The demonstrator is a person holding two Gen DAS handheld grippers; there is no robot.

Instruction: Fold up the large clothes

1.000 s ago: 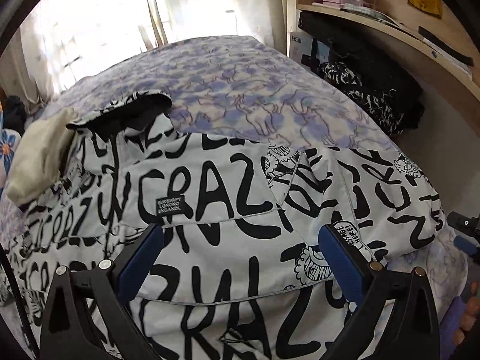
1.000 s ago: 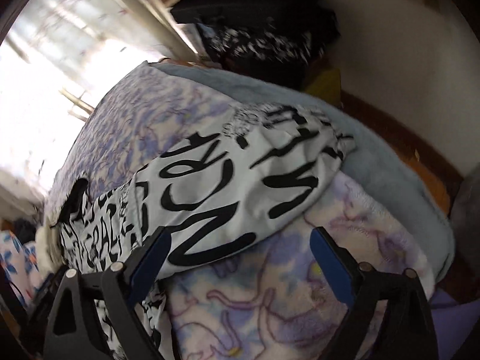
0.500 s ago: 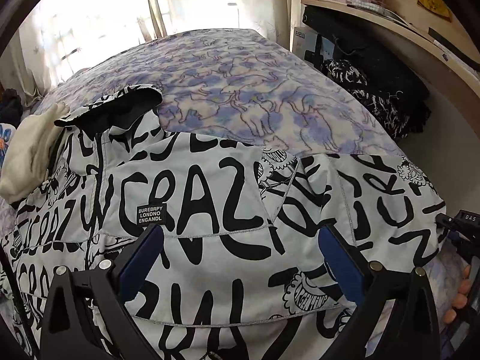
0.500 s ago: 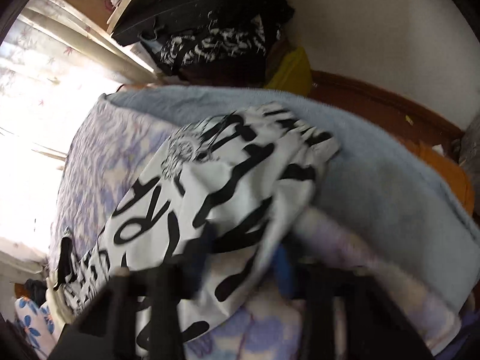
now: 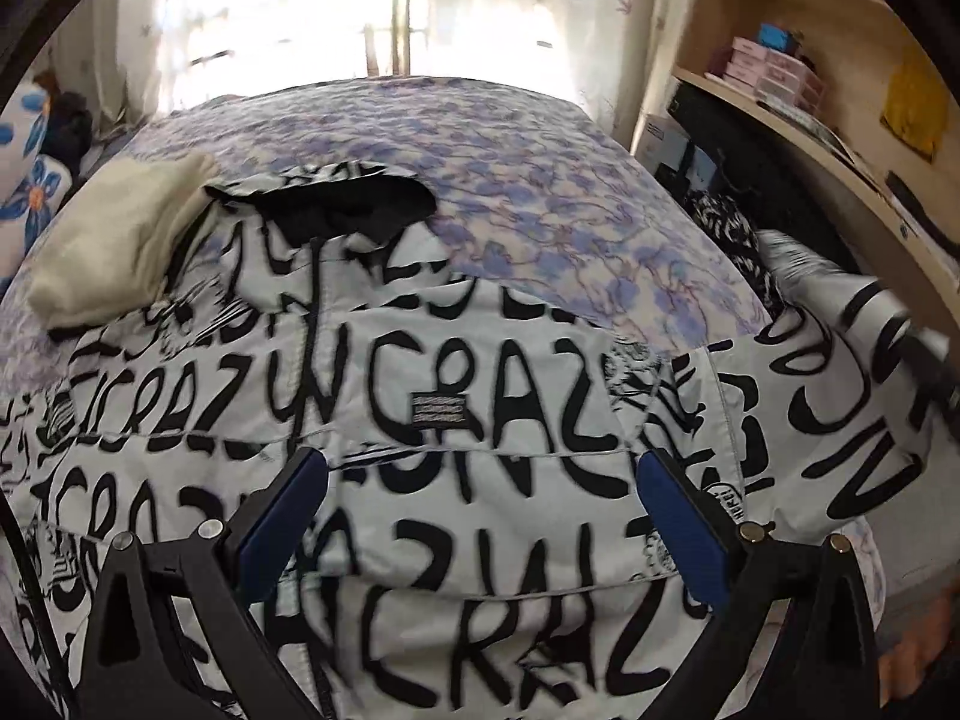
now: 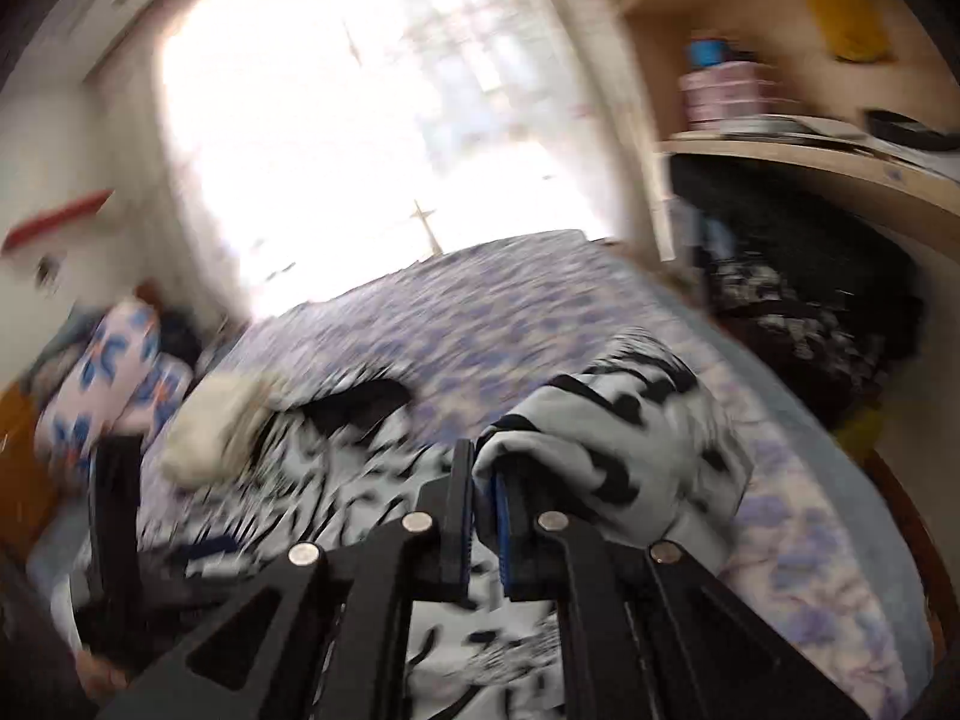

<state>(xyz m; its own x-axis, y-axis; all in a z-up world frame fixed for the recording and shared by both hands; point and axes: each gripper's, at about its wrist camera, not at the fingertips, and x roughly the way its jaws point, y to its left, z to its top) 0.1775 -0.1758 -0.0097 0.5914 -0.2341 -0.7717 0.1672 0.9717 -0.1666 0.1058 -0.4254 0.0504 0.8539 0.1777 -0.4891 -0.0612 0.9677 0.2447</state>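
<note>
A white jacket with black graffiti lettering lies spread on the bed, its dark-lined collar toward the window. My left gripper is open and hovers just above the jacket's chest. My right gripper is shut on the jacket's sleeve and holds it lifted off the bed at the right; the raised sleeve also shows blurred in the left wrist view. The left gripper's black frame shows at the left of the right wrist view.
The bed has a purple-patterned blanket. A cream folded cloth lies by the collar. A flowered pillow sits at the left. Wooden shelves with boxes and dark clothes stand at the right. A bright curtained window lies beyond.
My right gripper has closed on the sleeve end and lifted it up and leftward over the bed. My left gripper stays open and has shifted a little over the jacket.
</note>
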